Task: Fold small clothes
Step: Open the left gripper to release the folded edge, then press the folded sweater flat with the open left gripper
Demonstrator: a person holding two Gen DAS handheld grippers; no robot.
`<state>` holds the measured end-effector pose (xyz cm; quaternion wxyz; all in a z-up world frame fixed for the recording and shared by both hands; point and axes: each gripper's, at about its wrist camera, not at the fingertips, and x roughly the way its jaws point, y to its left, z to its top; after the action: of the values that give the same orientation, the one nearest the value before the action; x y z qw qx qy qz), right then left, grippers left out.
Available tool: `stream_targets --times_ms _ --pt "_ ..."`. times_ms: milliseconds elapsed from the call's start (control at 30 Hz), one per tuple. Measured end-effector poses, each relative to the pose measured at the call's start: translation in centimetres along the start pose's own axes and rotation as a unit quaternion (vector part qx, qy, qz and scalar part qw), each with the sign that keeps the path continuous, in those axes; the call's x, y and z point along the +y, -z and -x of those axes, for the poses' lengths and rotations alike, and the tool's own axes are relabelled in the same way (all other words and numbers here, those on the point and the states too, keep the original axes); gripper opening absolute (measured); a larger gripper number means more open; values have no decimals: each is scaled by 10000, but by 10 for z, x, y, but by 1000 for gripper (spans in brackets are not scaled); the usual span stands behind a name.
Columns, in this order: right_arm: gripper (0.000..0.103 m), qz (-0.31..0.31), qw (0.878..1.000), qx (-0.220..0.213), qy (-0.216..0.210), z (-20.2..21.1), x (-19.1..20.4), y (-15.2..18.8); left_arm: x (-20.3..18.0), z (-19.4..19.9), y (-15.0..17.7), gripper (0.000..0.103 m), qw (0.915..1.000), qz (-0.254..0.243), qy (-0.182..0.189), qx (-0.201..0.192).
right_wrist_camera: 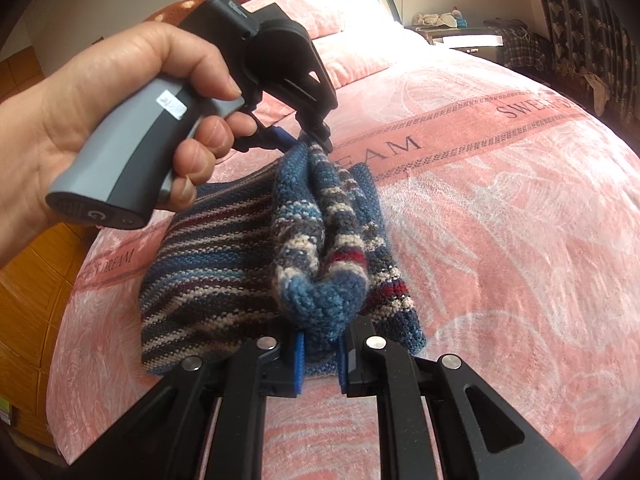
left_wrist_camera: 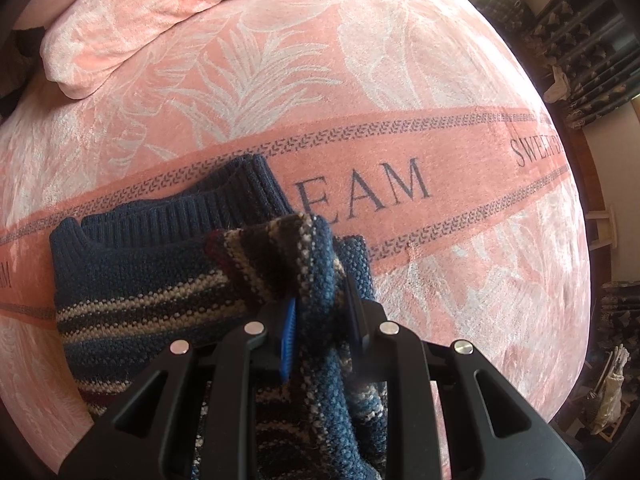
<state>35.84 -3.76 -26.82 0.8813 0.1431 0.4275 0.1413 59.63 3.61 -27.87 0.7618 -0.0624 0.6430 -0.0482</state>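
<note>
Right wrist view: sweater [right_wrist_camera: 208, 264] lies on the pink bed [right_wrist_camera: 500, 240], its right-hand edge bunched and lifted, with the right gripper [right_wrist_camera: 320, 356] clamped on the hem end and the left gripper [right_wrist_camera: 298, 136], in a hand [right_wrist_camera: 100, 120], clamped on the neck end. Step in hand, by my reading: side fold. Next move calls for carrying both ends leftward together, level, then letting go.

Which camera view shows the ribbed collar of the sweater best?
The left wrist view: the dark blue ribbed collar of the sweater lies open and unobstructed on the pink blanket, beyond the left gripper. In the right wrist view, the hand and bunched knit hide the collar.
</note>
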Motion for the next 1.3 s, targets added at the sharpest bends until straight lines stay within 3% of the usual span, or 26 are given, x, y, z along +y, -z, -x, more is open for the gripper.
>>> stream_targets --times_ms 200,300,467,533,600,700,800,867,900,933,1000,1033,1100,1167,1300 --pt "13 -668 9952 419 -584 -15 -31 1 -4 -7 1 22 9998 -115 -60 -115" --pt "15 -973 9893 589 -918 -21 -44 1 -2 -5 -1 26 9996 -76 144 -221" --pt "37 -1417 9714 898 -1682 -24 -69 -2 18 33 1 52 9937 5 728 -854" --pt "52 -1592 9618 918 -2029 -20 -81 -7 32 57 9 54 9893 -59 1001 -1056" --pt "55 -1758 9504 1053 -2339 -21 -91 -12 46 79 24 57 9841 -267 1316 -1162" --pt "55 -1431 9508 1483 -2314 -32 -91 -19 74 98 59 61 9775 -546 1695 -1131" --pt "55 -1412 9320 1877 -2761 -46 -85 -23 102 96 94 59 9706 -547 2165 -895" --pt "38 -1362 9282 1959 -2855 -50 -80 -29 116 92 113 59 9675 -564 2312 -849" --pt "24 -1328 9281 1962 -2873 -52 -79 -31 122 89 121 59 9659 -547 2388 -842" --pt "22 -1391 9288 1967 -2815 -54 -83 -32 128 85 125 59 9660 -509 2399 -818" --pt "23 -1533 9295 2095 -2620 -59 -98 -27 137 74 129 59 9660 -432 2446 -718" --pt "27 -1414 9362 2055 -2477 -56 -102 -25 141 68 129 59 9658 -395 2475 -662" --pt "35 -1360 9411 1791 -2527 -38 -107 -37 147 54 129 59 9652 -317 2540 -547" --pt "37 -1204 9499 1395 -2525 -19 -103 -58 151 41 128 59 9626 -217 2664 -434" --pt "44 -751 9423 1982 -2592 -48 -66 -79 156 31 127 59 9542 -23 2967 -391"
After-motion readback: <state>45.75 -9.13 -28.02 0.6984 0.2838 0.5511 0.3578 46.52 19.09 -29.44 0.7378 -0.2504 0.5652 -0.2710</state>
